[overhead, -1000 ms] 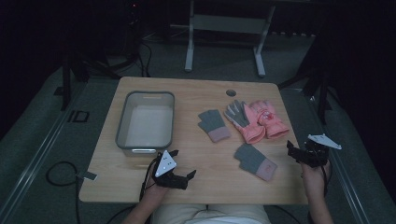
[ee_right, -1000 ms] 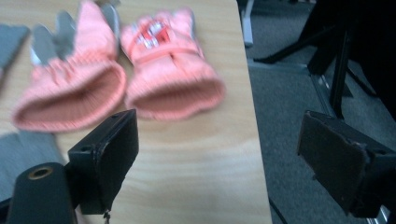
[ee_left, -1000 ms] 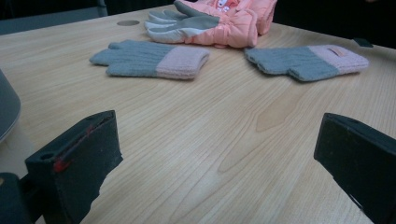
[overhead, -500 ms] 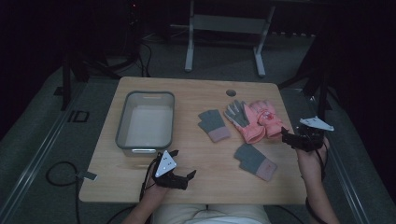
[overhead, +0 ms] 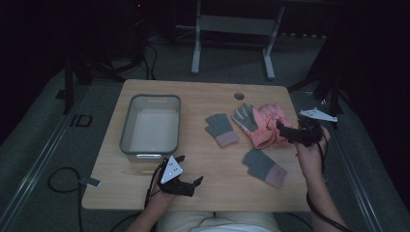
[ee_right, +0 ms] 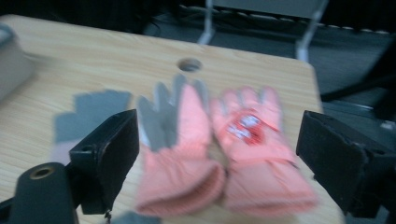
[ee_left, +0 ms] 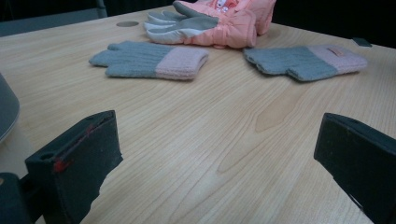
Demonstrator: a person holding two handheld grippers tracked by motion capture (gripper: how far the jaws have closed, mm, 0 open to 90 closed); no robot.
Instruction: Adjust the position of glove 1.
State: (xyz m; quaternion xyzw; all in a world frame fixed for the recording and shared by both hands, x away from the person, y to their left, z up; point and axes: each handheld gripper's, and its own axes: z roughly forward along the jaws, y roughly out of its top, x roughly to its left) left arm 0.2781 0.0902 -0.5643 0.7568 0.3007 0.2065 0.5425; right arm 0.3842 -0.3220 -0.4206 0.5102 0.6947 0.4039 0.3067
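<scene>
Tub (overhead: 151,126) on table (overhead: 203,188) left; padded gloves (overhead: 263,123) right; one knit glove (overhead: 221,129) between, another (overhead: 264,167) nearer front.

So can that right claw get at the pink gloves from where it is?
Probably yes. The right claw is open, right at the cuffs of the pink gloves, which lie side by side between its jaws in the right gripper view, with nothing in between.
</scene>
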